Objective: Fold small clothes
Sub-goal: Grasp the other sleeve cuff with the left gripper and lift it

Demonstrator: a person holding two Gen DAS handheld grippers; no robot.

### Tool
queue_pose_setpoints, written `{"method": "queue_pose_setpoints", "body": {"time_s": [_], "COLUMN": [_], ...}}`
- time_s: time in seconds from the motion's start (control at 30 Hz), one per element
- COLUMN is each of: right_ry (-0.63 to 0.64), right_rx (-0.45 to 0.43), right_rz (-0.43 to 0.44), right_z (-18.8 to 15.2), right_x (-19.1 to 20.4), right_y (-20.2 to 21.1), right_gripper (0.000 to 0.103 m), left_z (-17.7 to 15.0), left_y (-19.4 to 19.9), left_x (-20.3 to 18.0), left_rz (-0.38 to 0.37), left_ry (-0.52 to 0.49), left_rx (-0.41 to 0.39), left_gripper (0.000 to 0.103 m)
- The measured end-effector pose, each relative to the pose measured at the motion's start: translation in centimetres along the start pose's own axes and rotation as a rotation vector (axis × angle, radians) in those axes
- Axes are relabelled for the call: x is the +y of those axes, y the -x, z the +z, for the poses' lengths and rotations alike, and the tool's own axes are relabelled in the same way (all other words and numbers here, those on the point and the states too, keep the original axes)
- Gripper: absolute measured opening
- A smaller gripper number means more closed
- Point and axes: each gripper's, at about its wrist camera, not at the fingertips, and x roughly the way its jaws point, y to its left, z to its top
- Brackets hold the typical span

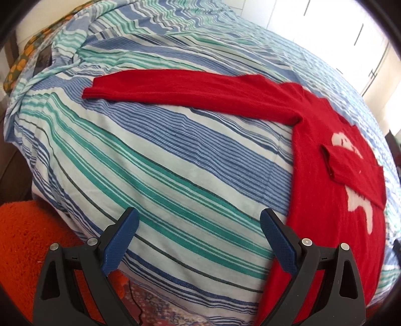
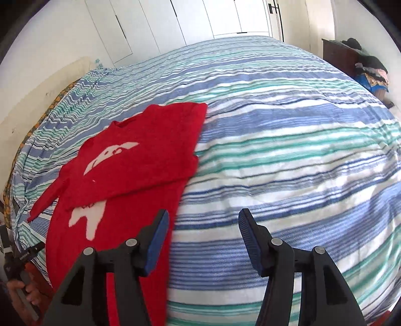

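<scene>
A small red sweater [image 1: 333,155] with a white figure on its front lies flat on the striped bedspread [image 1: 163,160]. One long sleeve [image 1: 190,87] stretches out to the left. The other sleeve [image 1: 351,165] is folded across the chest. My left gripper [image 1: 199,219] is open and empty, above the bedspread just left of the sweater's hem. In the right wrist view the sweater [image 2: 140,160] lies at the left with its folded sleeve [image 2: 130,185] on top. My right gripper [image 2: 203,220] is open and empty, its left finger over the sweater's right edge.
The bed's near edge drops to an orange shaggy rug [image 1: 32,240]. White wardrobe doors [image 2: 200,20] stand beyond the bed. A dark dresser with piled clothes [image 2: 361,62] is at the far right. A hand on the other gripper [image 2: 22,288] shows at lower left.
</scene>
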Motion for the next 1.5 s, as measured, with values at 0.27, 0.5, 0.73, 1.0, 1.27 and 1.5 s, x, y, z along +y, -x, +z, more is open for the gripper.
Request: {"method": "queue_pose_setpoints", "body": {"time_s": [0.27,0.5,0.73,1.0,1.27,1.5], "right_ry": [-0.155,-0.113,-0.065,-0.053,-0.040,-0.039], "right_rx": [0.056,0.008,0.006,0.003,0.006,0.007], "right_rz": [0.013,-0.056,-0.088,-0.087,-0.103,-0.100], "right_z": [-4.8,-5.8,-6.1,-6.1,-6.1,-6.0], "right_x": [-4.8,-3.2,-2.3,-2.2,-1.6,-1.7], "right_y": [-0.1,-0.7,-1.1,-1.1,-1.5,-1.5], "right_gripper": [0.069,0.078,0.085,0.085,0.091,0.091], "left_z": [4.2,4.3,4.2,7.7,11.7,14.0], "left_y": [-0.6,-1.1,-1.1,-2.4,-5.8,-5.8], "left_x": [6.1,8.9,9.4,18.0,18.3,17.5], "left_rz": [-0.050,-0.068,-0.071,-0.248,-0.244,-0.150], "left_ry": [0.246,0.315,0.322,0.738,0.699,0.588], "left_rx": [0.001,0.012,0.009,-0.041,-0.023,-0.040], "left_gripper": [0.098,0.098,0.098,0.077,0.042,0.003]}}
